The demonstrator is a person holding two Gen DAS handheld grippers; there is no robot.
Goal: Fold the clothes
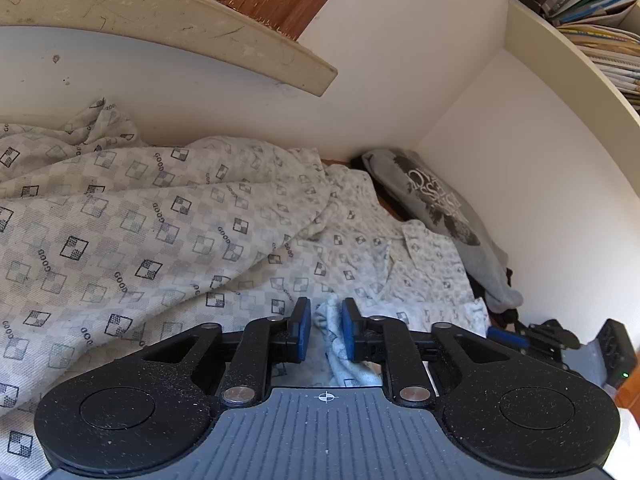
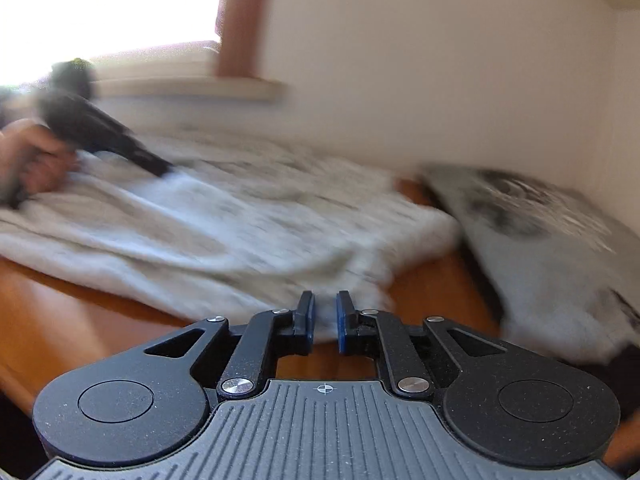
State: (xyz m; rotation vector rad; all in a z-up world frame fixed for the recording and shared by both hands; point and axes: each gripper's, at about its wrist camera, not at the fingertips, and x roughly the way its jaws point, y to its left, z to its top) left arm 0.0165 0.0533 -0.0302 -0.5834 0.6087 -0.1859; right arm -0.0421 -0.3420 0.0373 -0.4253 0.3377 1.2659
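A white shirt (image 1: 168, 220) printed with small grey squares lies spread and creased across the wooden table (image 2: 60, 312). My left gripper (image 1: 326, 332) is shut on a raised fold of it, which stands bunched between the blue pads. In the blurred right wrist view, a hand (image 2: 32, 160) holds that left gripper (image 2: 162, 170) down on the shirt (image 2: 224, 240). My right gripper (image 2: 325, 320) is at the shirt's near edge. Its jaws stand narrow and the hem fills the gap. The right gripper (image 1: 500, 336) also shows at the shirt's right edge.
A folded grey sweatshirt (image 1: 440, 208) with a dark print lies in the corner against the wall, right of the shirt. A window sill (image 1: 200, 40) overhangs at the back. A shelf of books (image 1: 592, 8) is up on the right, and a black box (image 1: 618, 356) sits low on the right.
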